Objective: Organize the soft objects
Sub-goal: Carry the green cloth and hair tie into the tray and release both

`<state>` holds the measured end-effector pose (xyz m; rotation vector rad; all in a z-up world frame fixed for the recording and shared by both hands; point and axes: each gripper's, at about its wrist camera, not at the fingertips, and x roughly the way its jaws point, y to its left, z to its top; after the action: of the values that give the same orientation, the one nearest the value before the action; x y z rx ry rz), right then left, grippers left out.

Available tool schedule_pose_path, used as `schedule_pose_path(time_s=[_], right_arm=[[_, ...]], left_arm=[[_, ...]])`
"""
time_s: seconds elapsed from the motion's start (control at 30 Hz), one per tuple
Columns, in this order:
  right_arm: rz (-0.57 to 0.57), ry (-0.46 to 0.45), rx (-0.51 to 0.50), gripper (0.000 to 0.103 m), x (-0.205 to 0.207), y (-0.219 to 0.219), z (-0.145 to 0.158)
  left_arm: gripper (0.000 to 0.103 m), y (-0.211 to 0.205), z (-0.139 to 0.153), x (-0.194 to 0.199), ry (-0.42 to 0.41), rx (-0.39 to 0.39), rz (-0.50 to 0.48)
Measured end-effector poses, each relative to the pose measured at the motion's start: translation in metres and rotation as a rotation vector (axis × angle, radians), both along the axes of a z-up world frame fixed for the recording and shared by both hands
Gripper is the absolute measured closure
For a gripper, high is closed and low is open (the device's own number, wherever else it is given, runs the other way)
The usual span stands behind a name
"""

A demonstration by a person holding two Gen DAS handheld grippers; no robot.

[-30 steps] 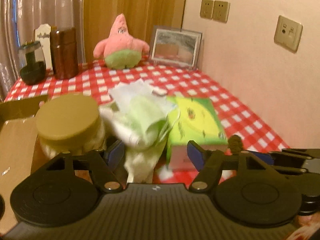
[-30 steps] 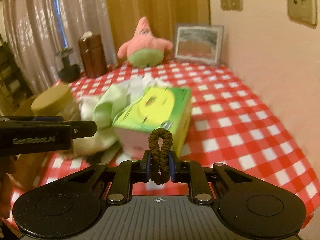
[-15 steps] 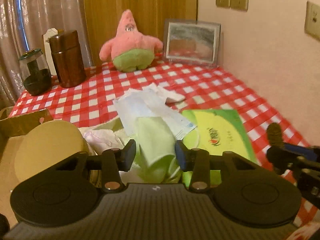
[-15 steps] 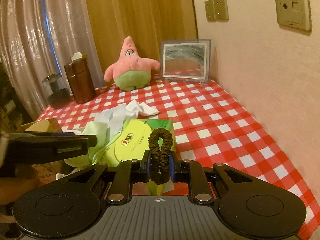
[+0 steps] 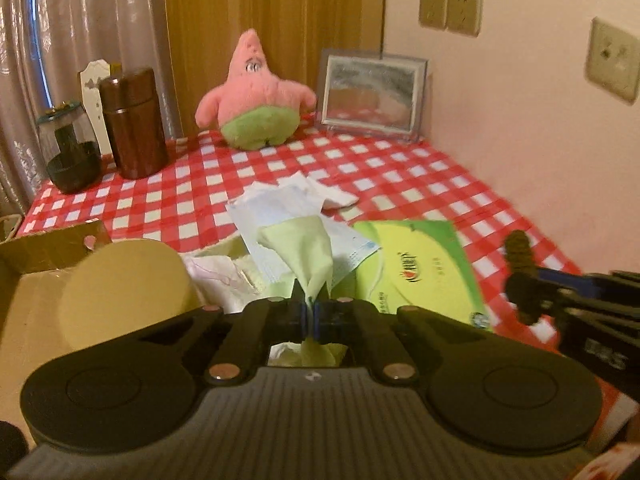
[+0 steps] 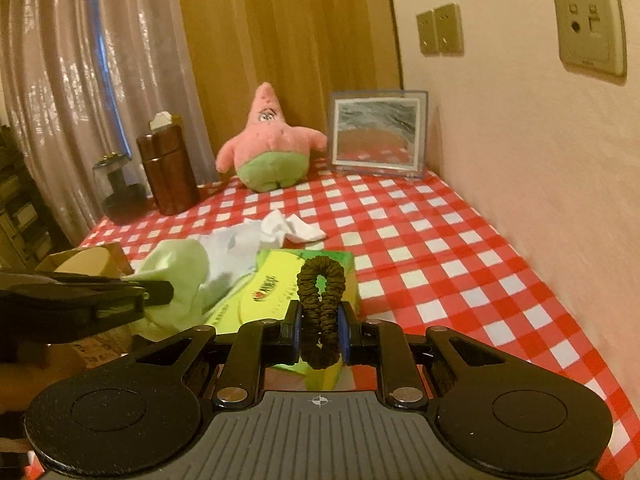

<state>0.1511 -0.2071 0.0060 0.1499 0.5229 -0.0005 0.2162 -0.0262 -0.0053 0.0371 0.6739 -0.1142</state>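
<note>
Left claw (image 5: 310, 314) clenched on a pale green cloth (image 5: 308, 252) above the pile beside the tissue box (image 5: 416, 268). Right claw (image 6: 320, 330) clenched on a dark scrunchie (image 6: 322, 300), held upright over the tabletop (image 6: 440, 240).

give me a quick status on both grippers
Left gripper shut on green cloth. Right gripper shut on dark scrunchie. Tissue pack lies just beyond both.

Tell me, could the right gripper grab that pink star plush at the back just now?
Probably not yet. The right gripper is shut on a dark scrunchie, so it has no free grip. The checkered cloth between it and the plush looks bare along the wall side, so the path itself seems free.
</note>
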Motion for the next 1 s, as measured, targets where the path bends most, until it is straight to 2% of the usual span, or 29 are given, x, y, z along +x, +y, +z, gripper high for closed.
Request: schedule_pose_path(time_s=[0.37, 0.53, 0.77, 1.0], right_arm=[[0.133, -0.049, 0.009, 0.085, -0.024, 0.049, 0.024], [0.257, -0.042, 0.040, 0.085, -0.031, 0.090, 0.035], [0.461, -0.003, 0.051, 0.085, -0.024, 0.168, 0.034], [0.591, 0.068, 0.049, 0.085, 0.005, 0.233, 0.014]], left_arm=[[0.100, 0.059, 0.065, -0.069, -0.072, -0.106, 0.028], [0.100, 0.102, 0.084, -0.095, -0.088, -0.106, 0.087], [0.100, 0.182, 0.092, -0.125, -0.079, -0.072, 0.213], [0.100, 0.248, 0.070, -0.133, -0.021, -0.048, 0.303]])
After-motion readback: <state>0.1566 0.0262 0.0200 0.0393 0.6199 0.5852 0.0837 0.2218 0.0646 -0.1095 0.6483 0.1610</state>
